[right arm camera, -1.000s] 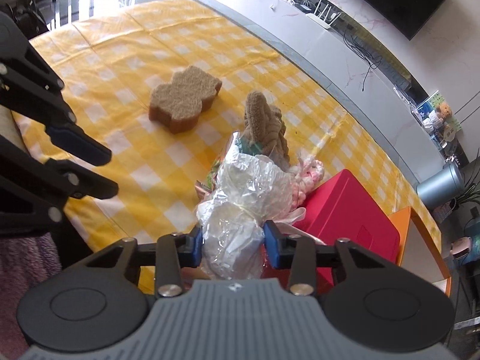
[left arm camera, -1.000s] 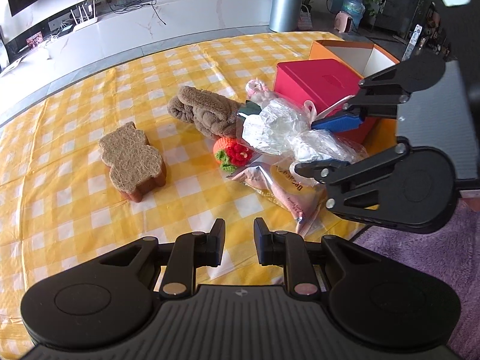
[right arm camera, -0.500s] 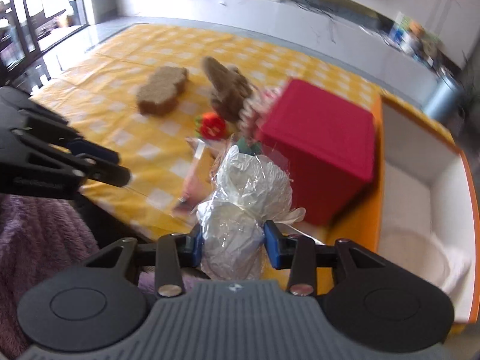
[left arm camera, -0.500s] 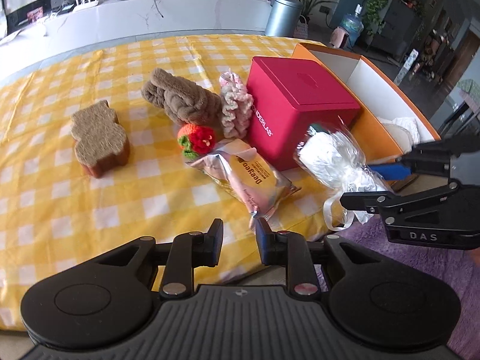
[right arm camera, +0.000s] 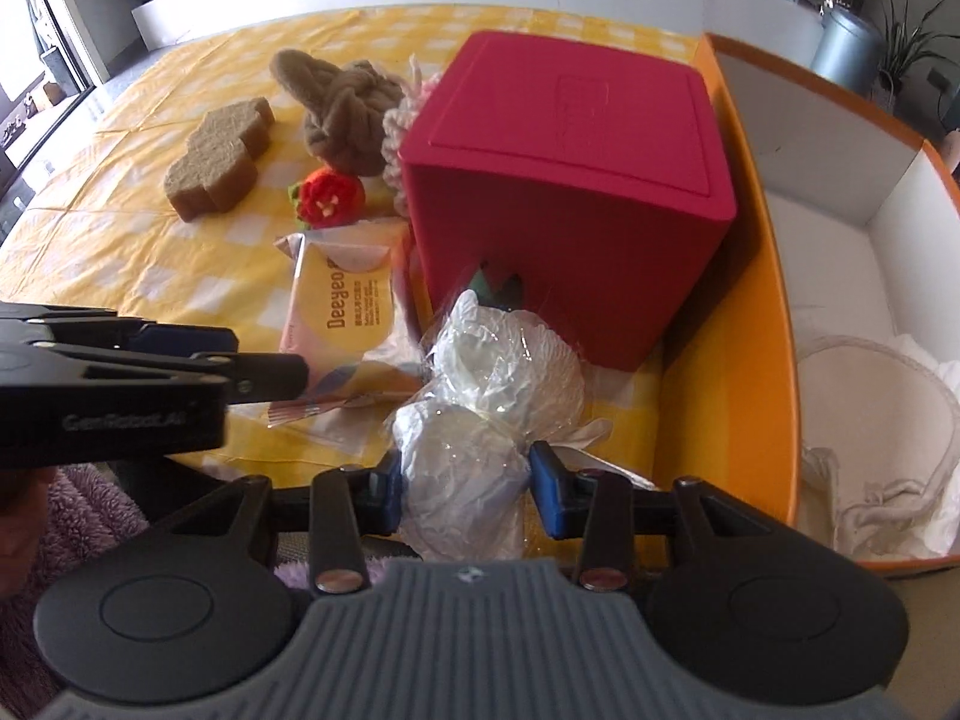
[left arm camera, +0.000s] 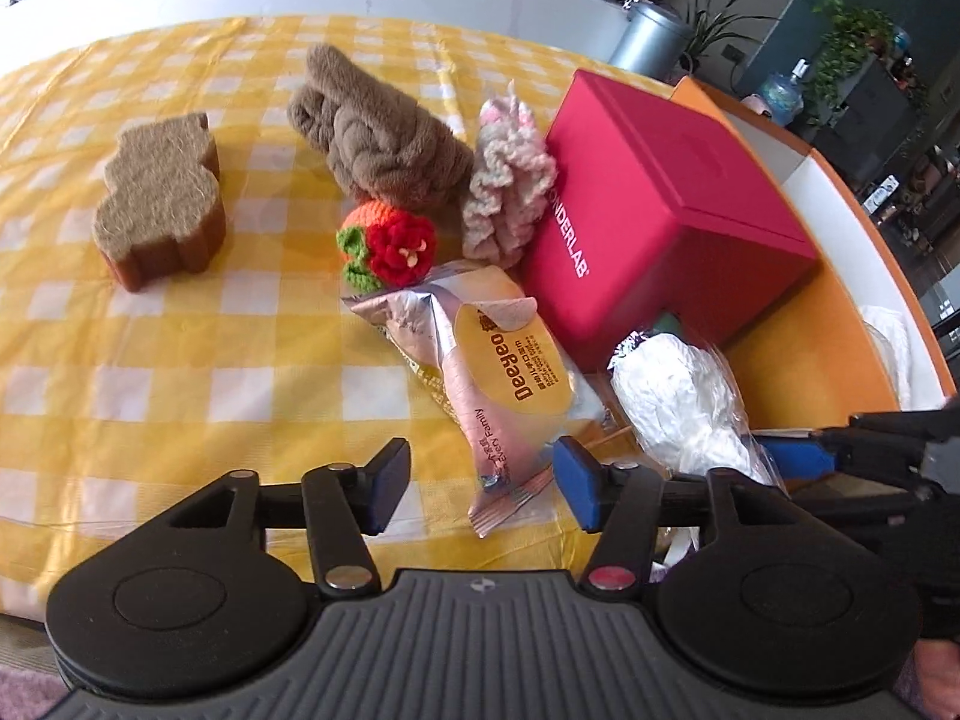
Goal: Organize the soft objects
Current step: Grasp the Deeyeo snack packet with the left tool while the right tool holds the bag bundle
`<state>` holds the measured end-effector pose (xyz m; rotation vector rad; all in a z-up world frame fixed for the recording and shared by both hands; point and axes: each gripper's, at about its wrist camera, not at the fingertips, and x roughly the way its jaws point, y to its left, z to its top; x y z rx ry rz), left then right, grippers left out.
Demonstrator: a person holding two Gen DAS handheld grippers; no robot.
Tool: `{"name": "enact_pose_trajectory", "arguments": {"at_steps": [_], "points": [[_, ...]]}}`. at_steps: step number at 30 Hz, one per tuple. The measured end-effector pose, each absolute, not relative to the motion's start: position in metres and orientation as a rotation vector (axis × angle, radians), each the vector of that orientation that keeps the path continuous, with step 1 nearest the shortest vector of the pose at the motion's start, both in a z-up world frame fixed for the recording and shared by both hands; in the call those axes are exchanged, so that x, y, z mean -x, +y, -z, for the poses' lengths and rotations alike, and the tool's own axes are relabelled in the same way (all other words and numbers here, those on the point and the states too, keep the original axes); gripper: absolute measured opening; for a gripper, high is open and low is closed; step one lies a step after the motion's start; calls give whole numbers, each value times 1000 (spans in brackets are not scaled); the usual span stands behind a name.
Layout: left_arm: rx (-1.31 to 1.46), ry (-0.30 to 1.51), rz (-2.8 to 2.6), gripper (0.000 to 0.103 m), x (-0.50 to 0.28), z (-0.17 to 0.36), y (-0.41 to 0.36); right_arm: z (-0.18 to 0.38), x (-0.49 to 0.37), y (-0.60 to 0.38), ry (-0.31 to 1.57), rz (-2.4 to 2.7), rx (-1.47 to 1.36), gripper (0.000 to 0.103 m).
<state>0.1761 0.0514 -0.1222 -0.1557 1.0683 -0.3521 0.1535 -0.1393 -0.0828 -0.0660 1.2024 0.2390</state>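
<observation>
My right gripper [right arm camera: 465, 483] is shut on a clear plastic bag of white stuff [right arm camera: 480, 414], held near the table's front edge; the bag also shows in the left wrist view [left arm camera: 684, 402]. My left gripper [left arm camera: 480, 483] is open, its fingers on either side of the near end of a Deeyeo tissue pack [left arm camera: 498, 378] lying on the yellow checked cloth. Behind it lie a red-orange knitted ball [left arm camera: 390, 249], a brown plush bundle [left arm camera: 384, 138], a pink-white knitted piece [left arm camera: 510, 192] and a brown sponge [left arm camera: 159, 204].
A red box [right arm camera: 570, 180] stands on the cloth right of the soft things. An orange box with white inside [right arm camera: 840, 276] sits at the right, holding white cloth [right arm camera: 900, 468]. Purple fabric [right arm camera: 90, 516] lies below the table edge.
My left gripper has opened and moved forward over the tissue pack. My right gripper has carried the plastic bag right, toward the orange box.
</observation>
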Motion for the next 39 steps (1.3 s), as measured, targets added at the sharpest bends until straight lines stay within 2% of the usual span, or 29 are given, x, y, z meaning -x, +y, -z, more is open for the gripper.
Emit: {"name": "enact_pose_trajectory", "arguments": {"at_steps": [3, 5, 12, 13, 15, 16, 20, 25, 30, 33, 34, 36, 37, 38, 39], "points": [[165, 1090, 342, 70, -184, 131, 46, 86, -158, -142, 1239, -246, 68, 41], [174, 1101, 345, 76, -188, 135, 43, 88, -163, -144, 1261, -252, 57, 41], [132, 1103, 350, 79, -193, 143, 25, 93, -169, -146, 1288, -273, 41, 43], [125, 1099, 347, 76, -193, 143, 24, 95, -169, -145, 1290, -276, 39, 43], [113, 1095, 361, 56, -190, 142, 20, 96, -169, -146, 1291, -279, 34, 43], [102, 1096, 363, 50, -189, 140, 19, 98, -169, -146, 1292, -281, 28, 43], [85, 1112, 370, 37, -184, 134, 23, 96, -166, -150, 1282, -282, 18, 43], [47, 1116, 352, 30, -170, 122, 37, 91, -157, -154, 1258, -274, 20, 43], [-60, 1204, 446, 30, -157, 118, 46, 89, -149, -155, 1230, -259, 7, 43], [-93, 1233, 445, 36, -153, 118, 56, 90, -146, -158, 1219, -244, -14, 43], [-99, 1230, 421, 42, -152, 118, 59, 90, -145, -158, 1213, -239, -14, 43], [-91, 1205, 389, 60, -149, 115, 64, 89, -142, -156, 1197, -231, -3, 43], [-65, 1188, 377, 73, -147, 113, 67, 88, -141, -155, 1185, -228, 5, 43], [-35, 1176, 367, 81, -146, 111, 69, 88, -139, -154, 1174, -224, 13, 43], [2, 1168, 355, 82, -146, 110, 71, 88, -138, -153, 1166, -221, 16, 43]]}}
